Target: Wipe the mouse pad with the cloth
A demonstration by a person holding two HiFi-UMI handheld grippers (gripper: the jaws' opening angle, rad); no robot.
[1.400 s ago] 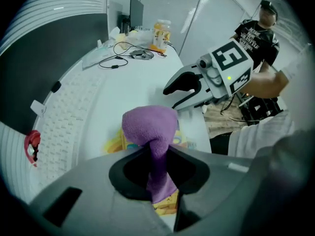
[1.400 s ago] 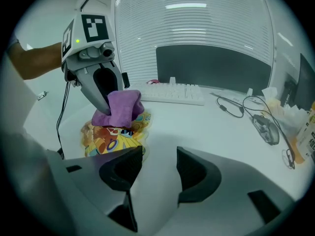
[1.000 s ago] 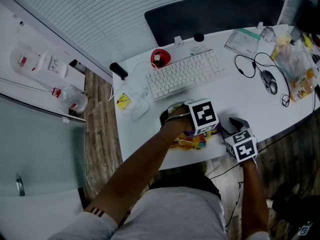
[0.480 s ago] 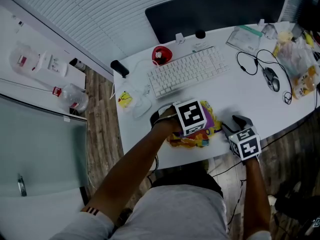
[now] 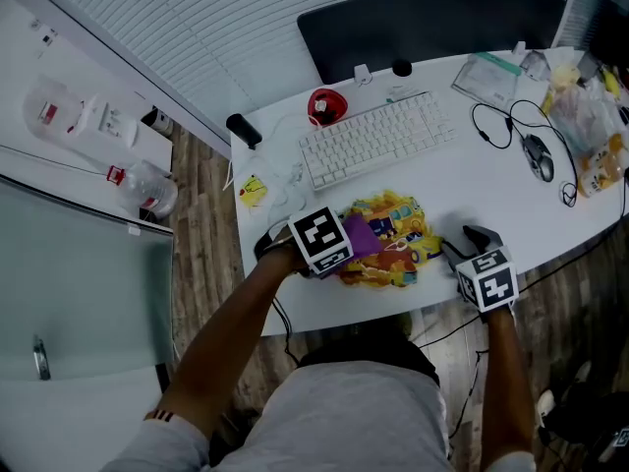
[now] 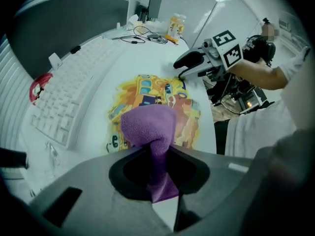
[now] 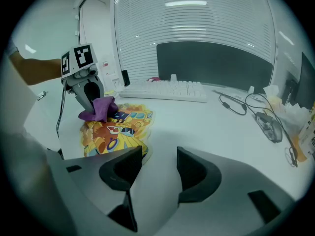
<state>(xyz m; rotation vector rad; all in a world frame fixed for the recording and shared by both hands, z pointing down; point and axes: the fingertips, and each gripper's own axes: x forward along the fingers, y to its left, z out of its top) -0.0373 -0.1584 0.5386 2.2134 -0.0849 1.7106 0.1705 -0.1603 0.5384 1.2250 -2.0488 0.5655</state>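
My left claw is clamped on the purple cloth. The cloth's bunched end presses on the pad near its left edge. My right claw stands open and empty, with its tips at the desk just beside the pad's right edge.

The pad lies at the front of the white desk. Behind it is a keyboard, and a corded mouse sits well to the right. A dark panel backs the desk, pale blinds cover the wall, and the floor is wood.

Clear bags at the desk's right end hold yellow and orange packets. A clear bottle lies off to the left; I cannot tell what is in it.
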